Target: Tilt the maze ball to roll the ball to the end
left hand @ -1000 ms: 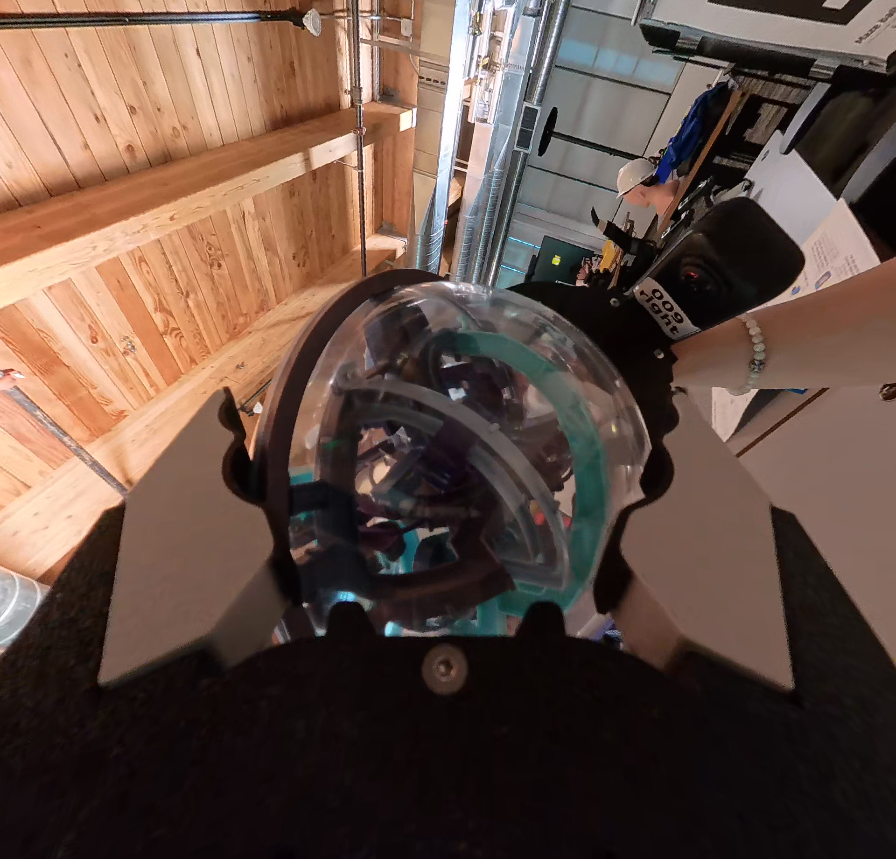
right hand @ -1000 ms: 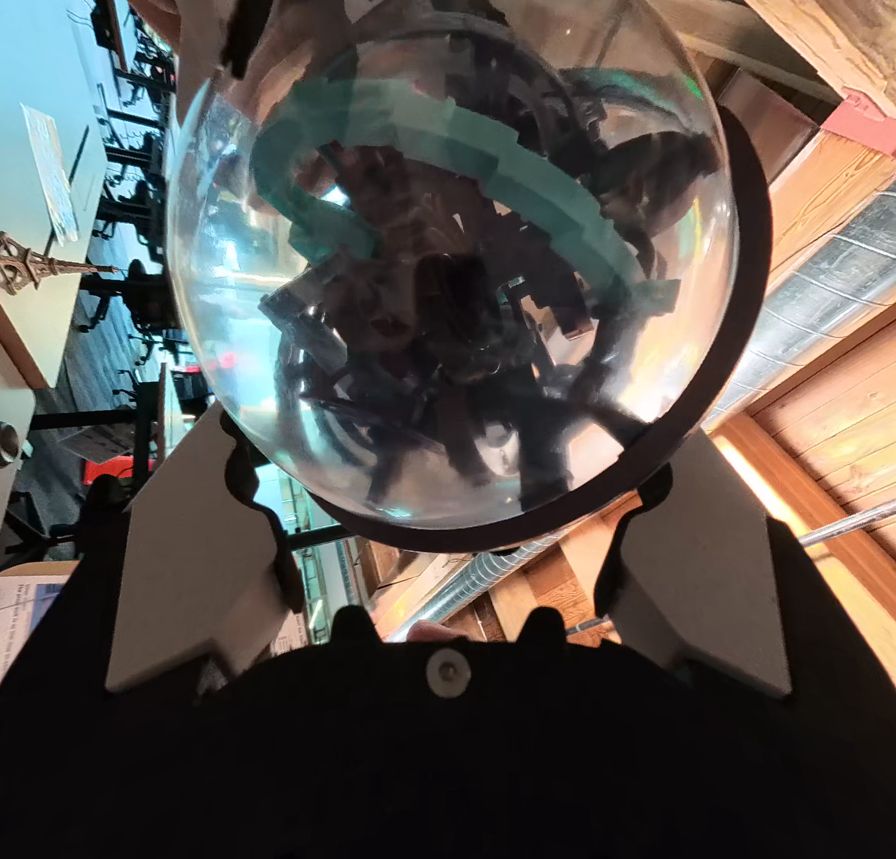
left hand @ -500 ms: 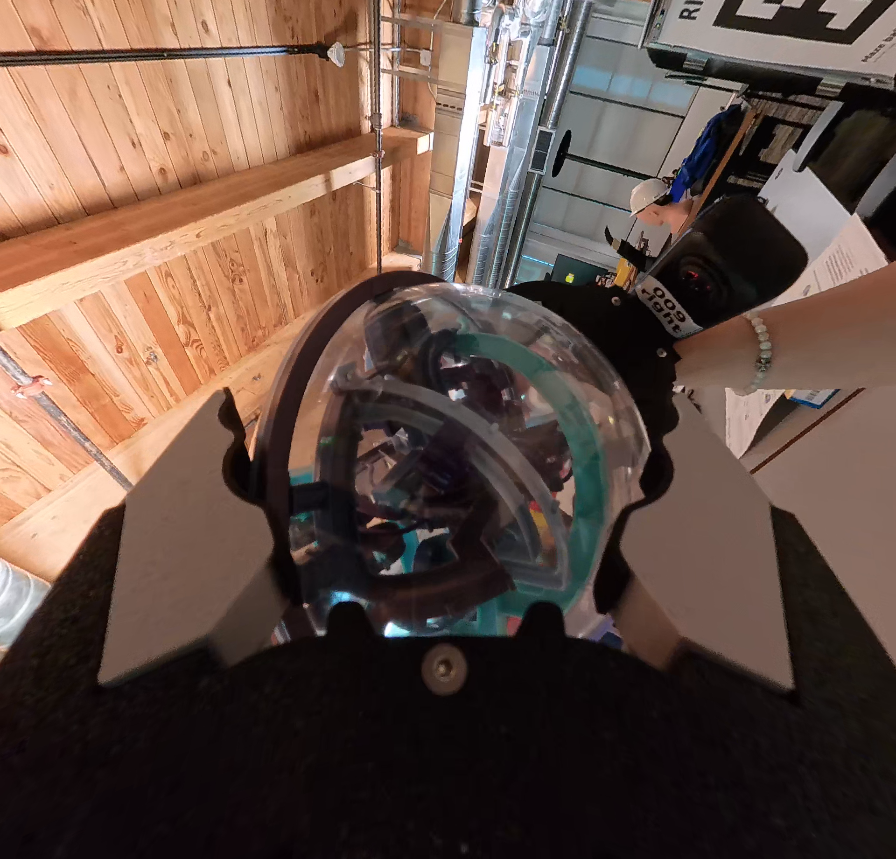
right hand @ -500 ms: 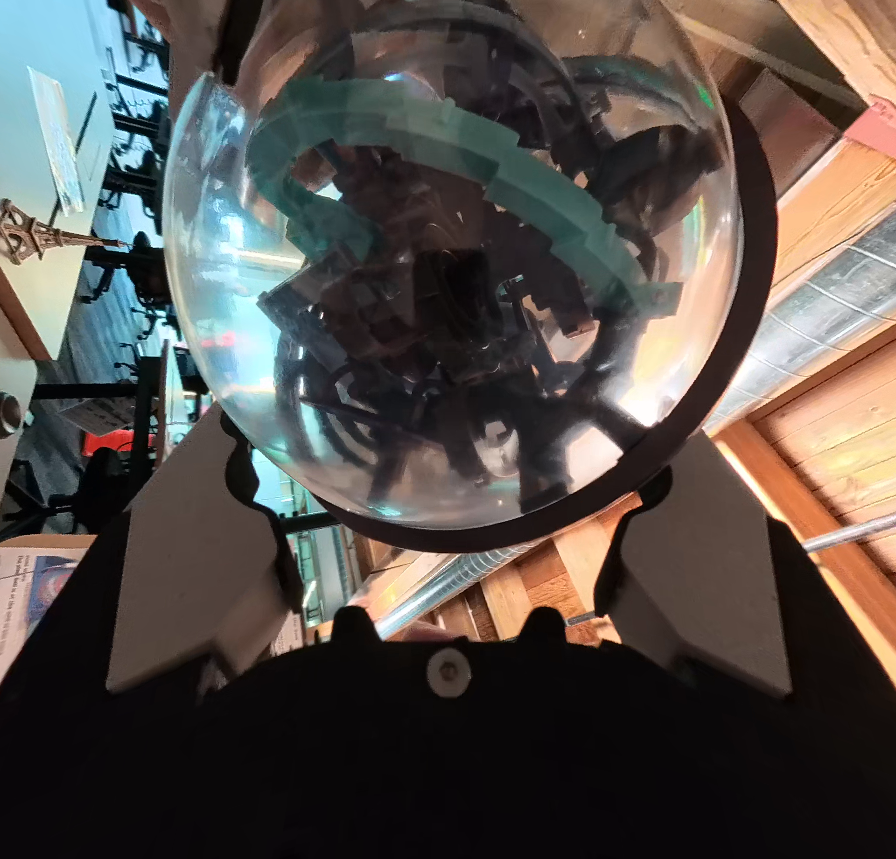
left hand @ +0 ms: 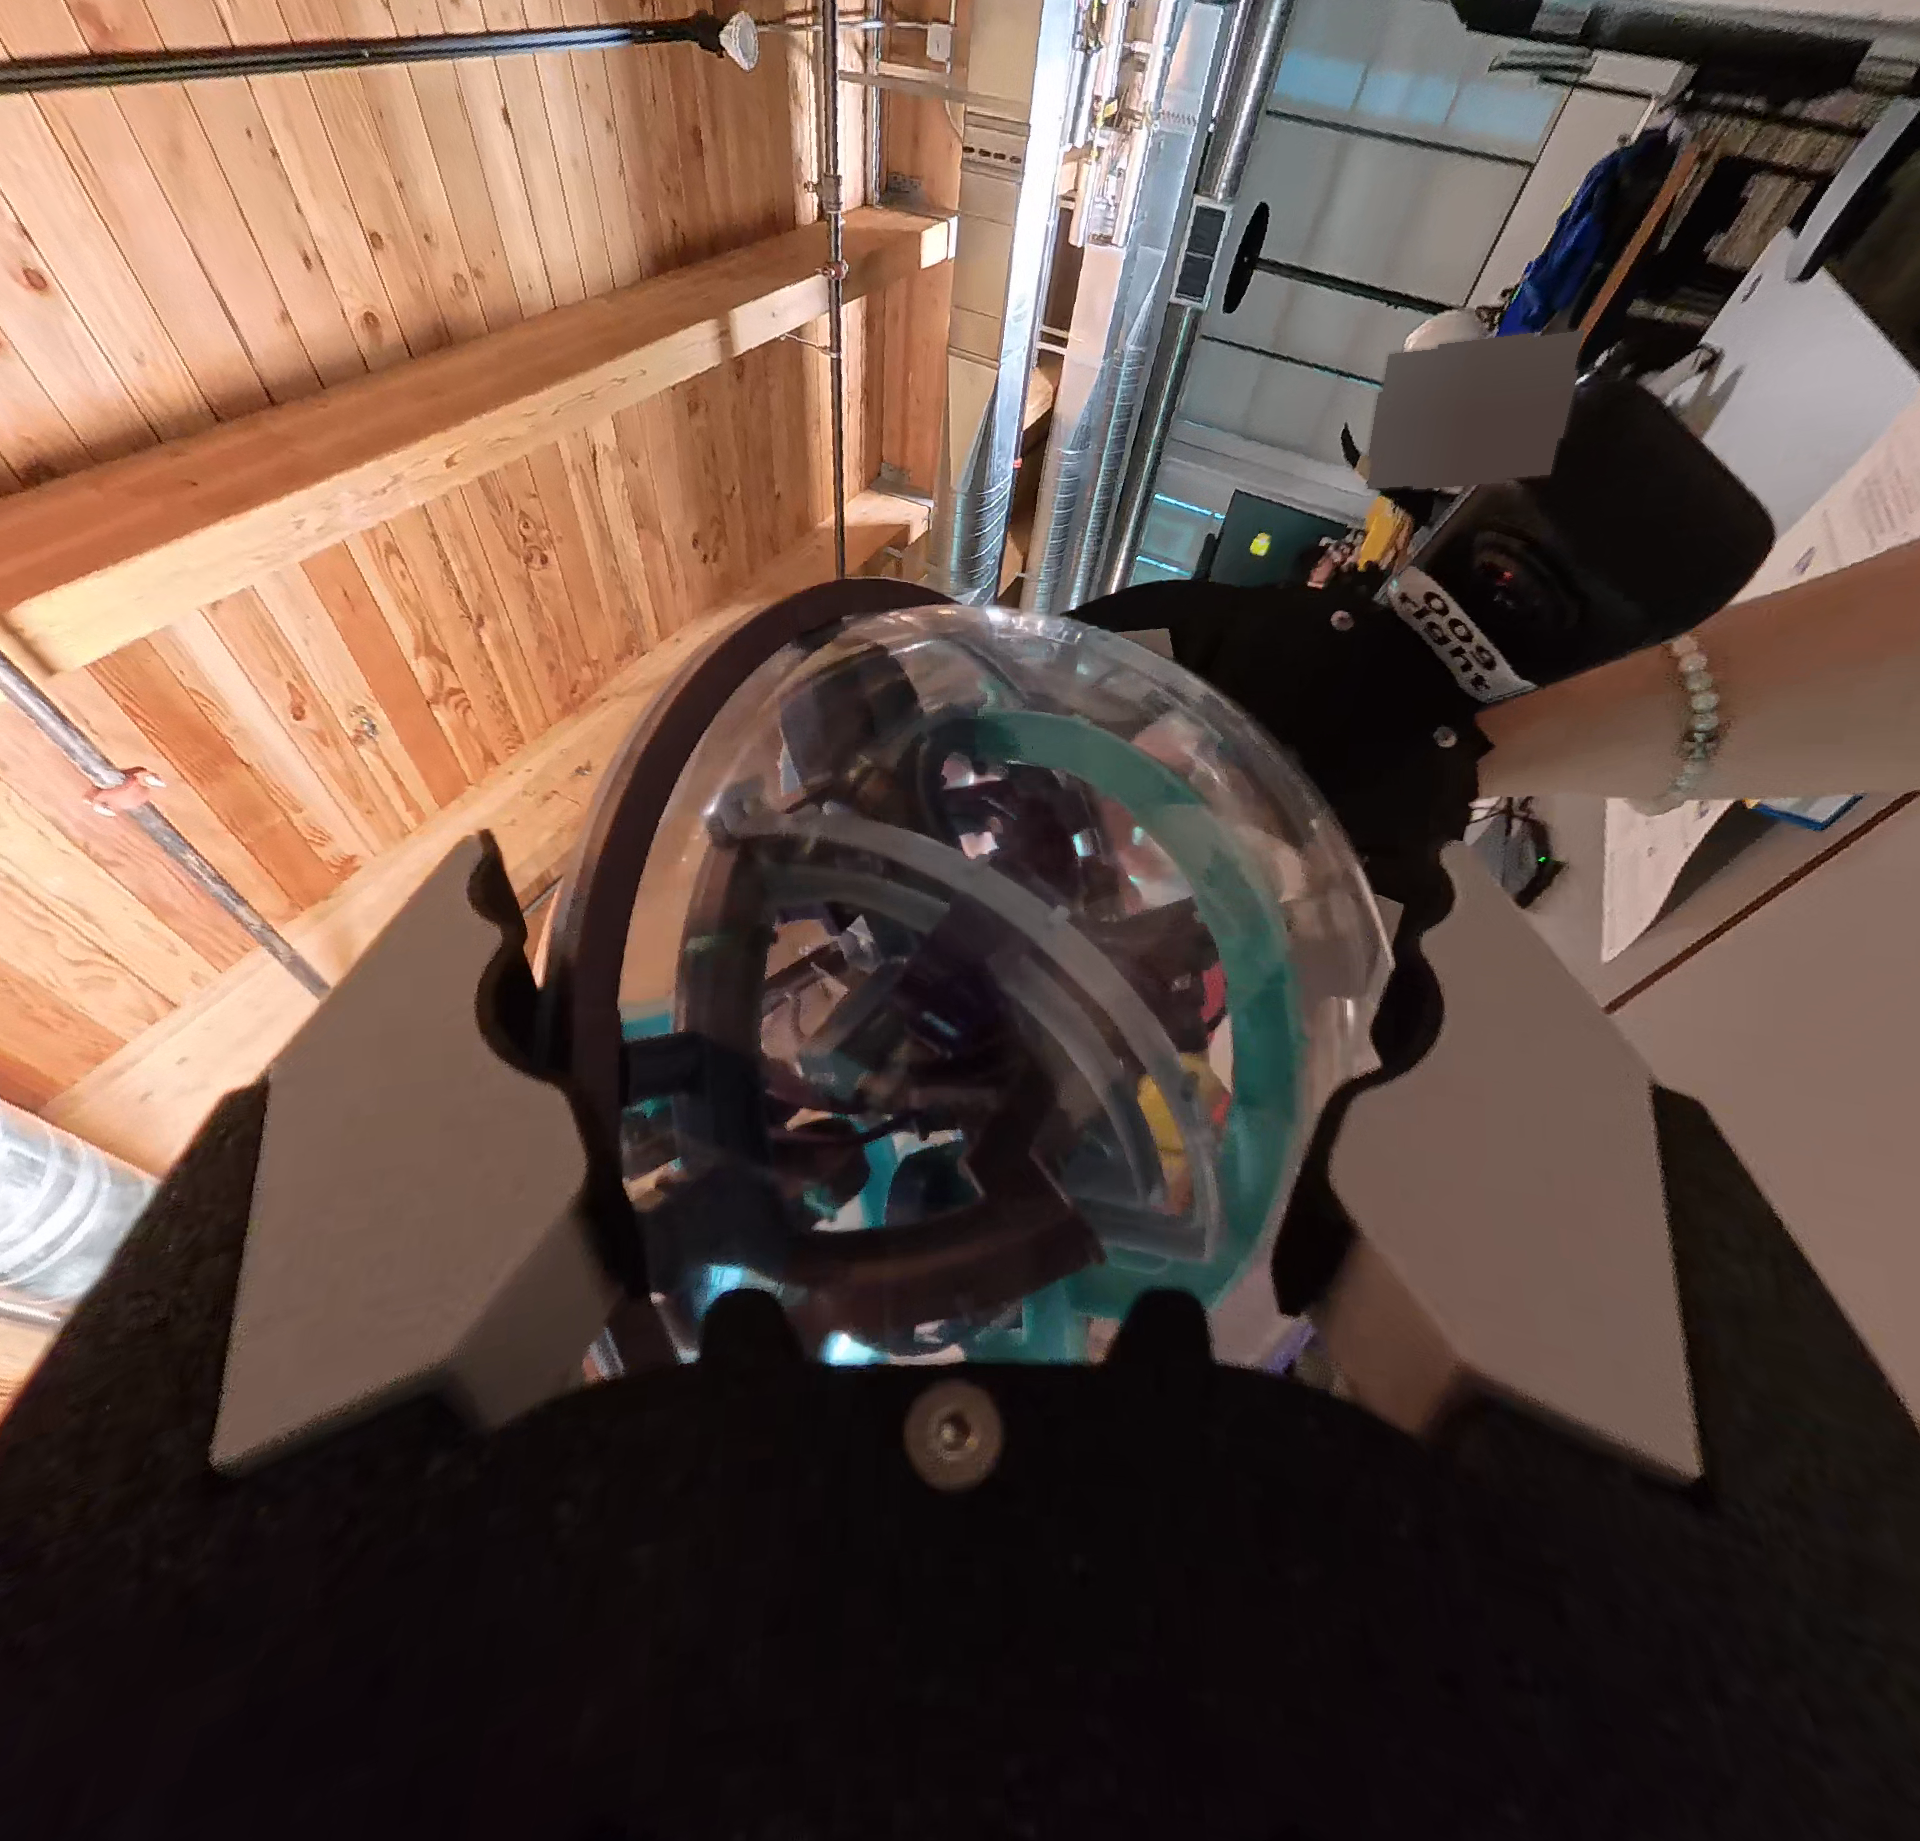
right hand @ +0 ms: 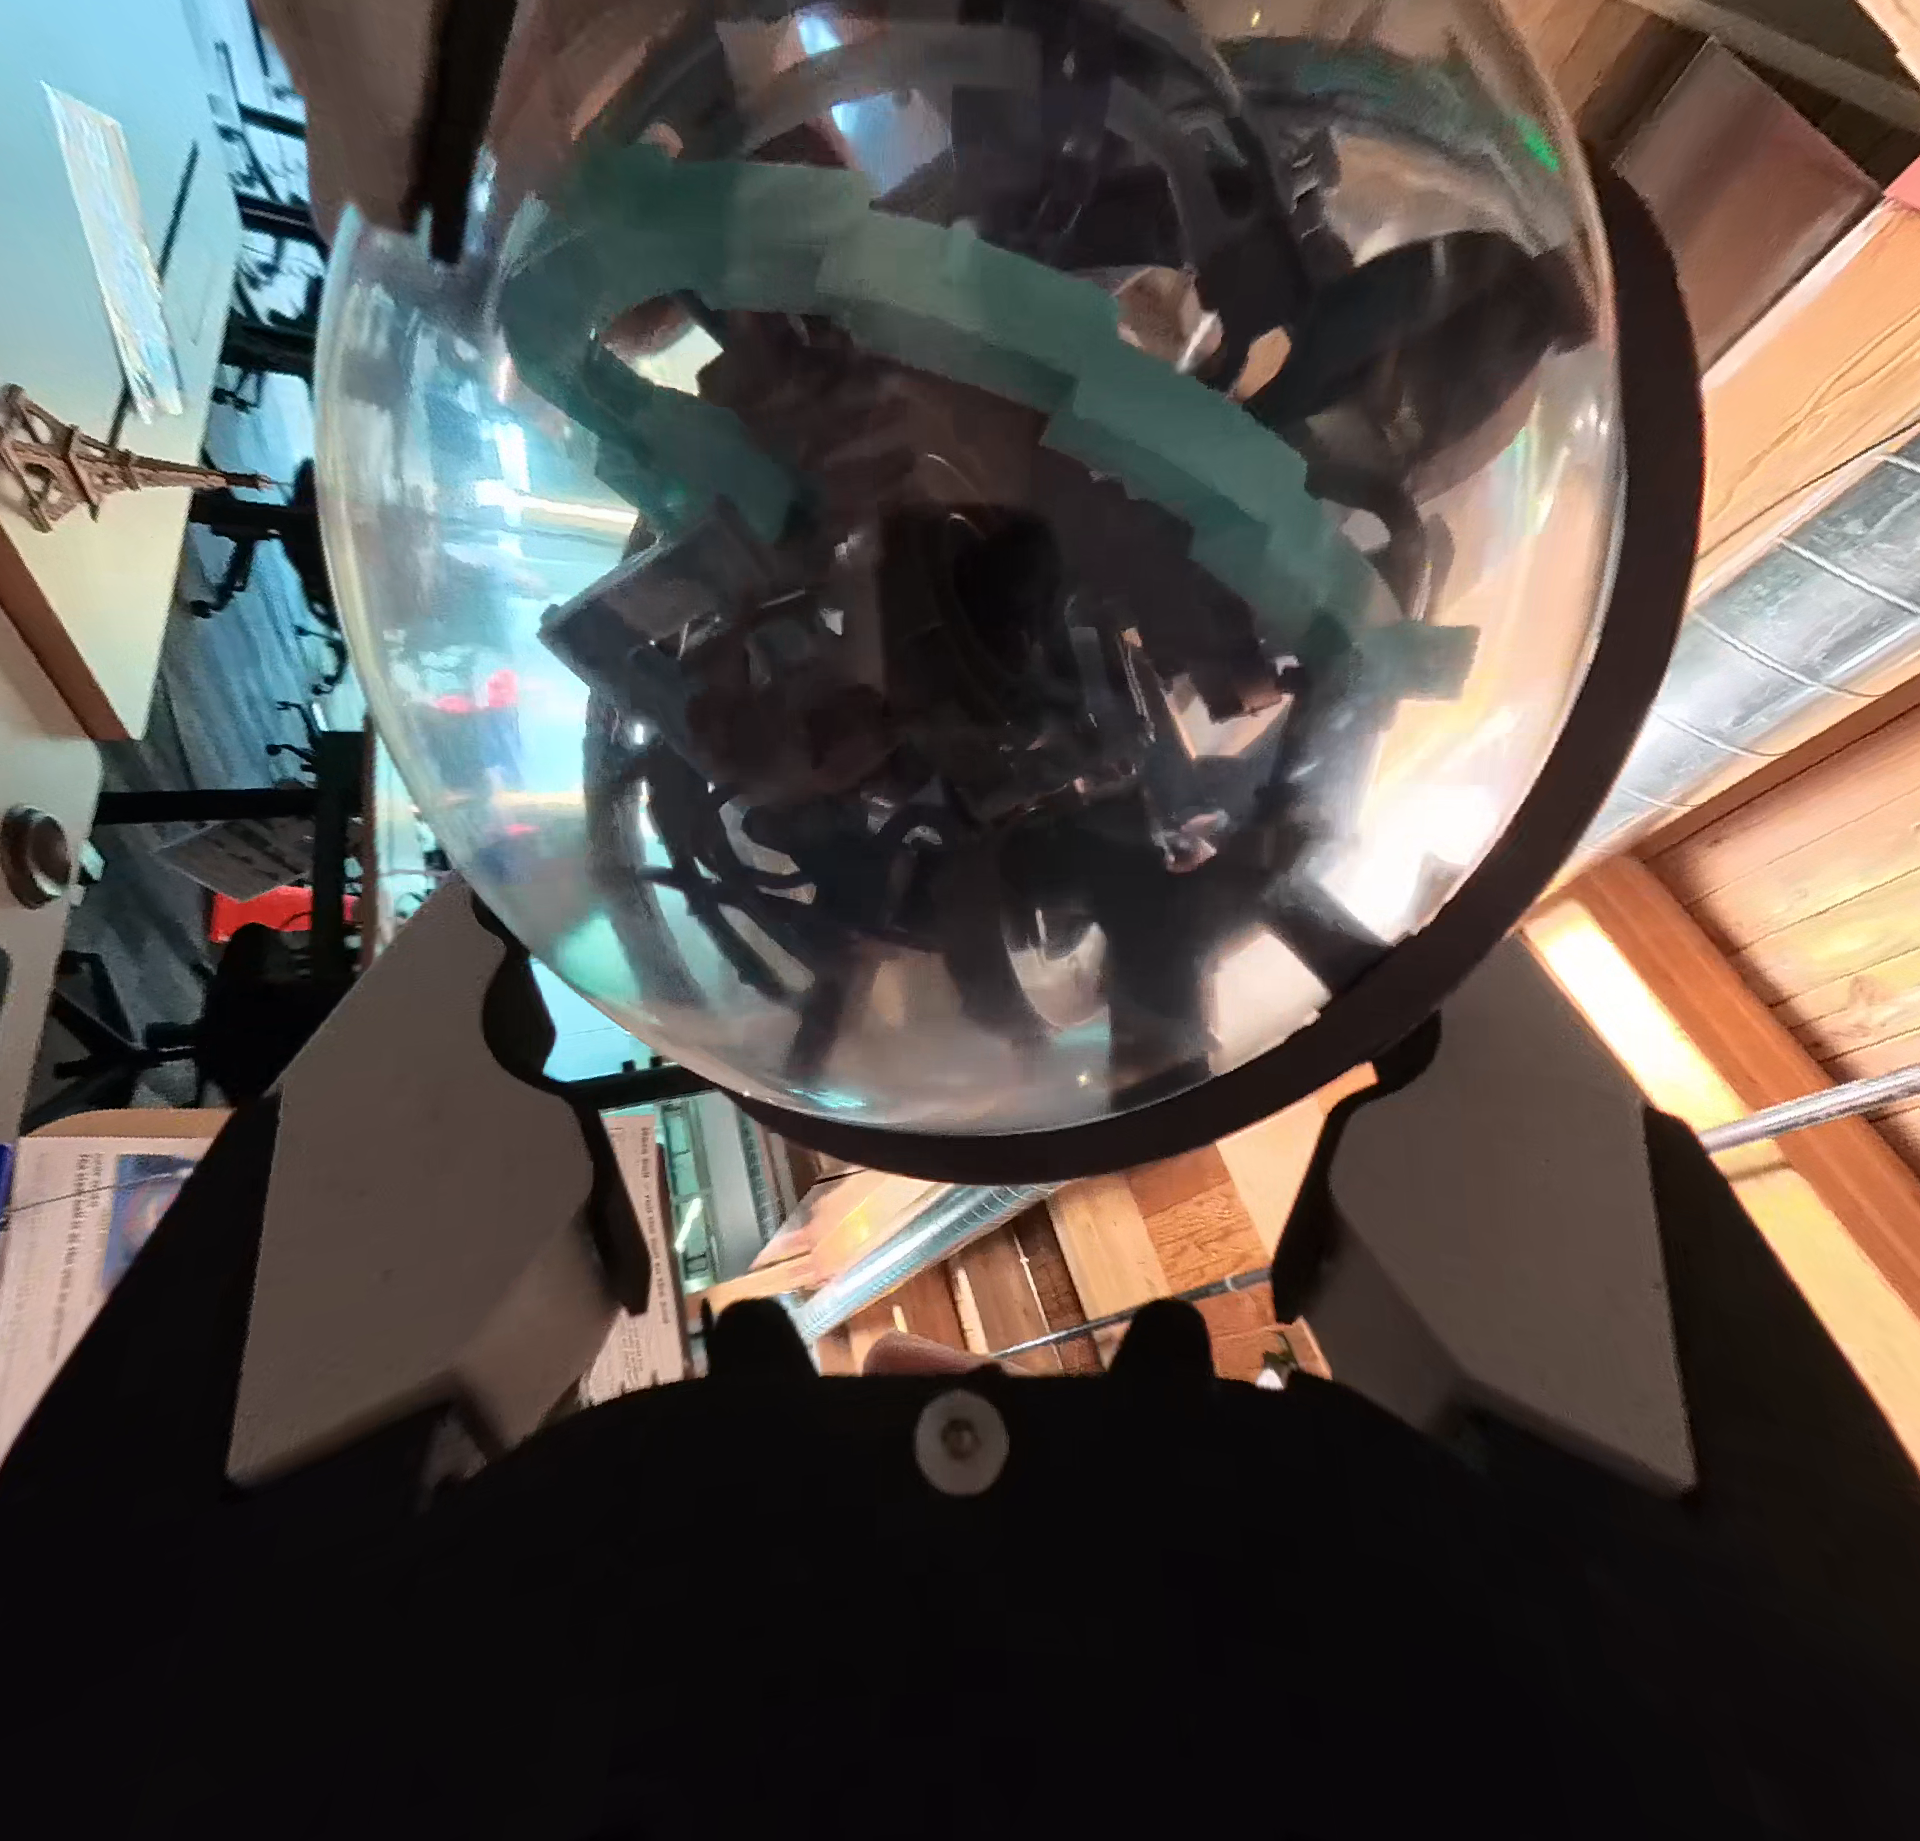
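Both tools [left hand: 956, 981] [right hand: 966, 1012] clamp maze ball [left hand: 987, 960], held aloft

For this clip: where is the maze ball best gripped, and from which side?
Grip the maze ball across its clear shell, one claw on each opposite side, as the left claw and right claw do now. The smooth round surface offers no handle; the dark equator ring beside the fingers likely helps stop slipping.
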`<state>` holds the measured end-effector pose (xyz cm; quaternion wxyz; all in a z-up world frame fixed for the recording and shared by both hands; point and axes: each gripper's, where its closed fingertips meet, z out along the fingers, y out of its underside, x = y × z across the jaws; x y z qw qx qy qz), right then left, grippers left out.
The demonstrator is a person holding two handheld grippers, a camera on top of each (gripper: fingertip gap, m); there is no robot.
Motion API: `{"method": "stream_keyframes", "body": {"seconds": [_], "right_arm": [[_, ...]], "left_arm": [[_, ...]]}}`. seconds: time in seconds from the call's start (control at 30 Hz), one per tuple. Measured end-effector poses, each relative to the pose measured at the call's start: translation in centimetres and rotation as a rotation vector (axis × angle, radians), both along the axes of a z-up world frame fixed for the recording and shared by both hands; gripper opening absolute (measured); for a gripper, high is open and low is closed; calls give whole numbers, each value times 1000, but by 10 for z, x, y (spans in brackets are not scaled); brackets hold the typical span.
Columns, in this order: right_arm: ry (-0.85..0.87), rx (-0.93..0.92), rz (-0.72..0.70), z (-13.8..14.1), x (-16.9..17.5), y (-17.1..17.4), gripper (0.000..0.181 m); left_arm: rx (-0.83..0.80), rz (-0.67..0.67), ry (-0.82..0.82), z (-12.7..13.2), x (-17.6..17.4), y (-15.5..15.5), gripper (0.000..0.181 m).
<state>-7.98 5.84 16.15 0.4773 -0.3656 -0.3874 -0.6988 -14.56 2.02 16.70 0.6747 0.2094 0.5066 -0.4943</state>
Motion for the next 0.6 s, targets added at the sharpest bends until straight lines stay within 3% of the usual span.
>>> {"method": "stream_keyframes", "body": {"seconds": [0.33, 0.6], "right_arm": [[-12, 8, -18, -4, 5, 1, 158], [6, -34, -61, -8, 3, 5, 158]], "left_arm": [[-3, 5, -20, -5, 3, 1, 158], [-33, -77, 24, -6, 1, 10, 158]]}}
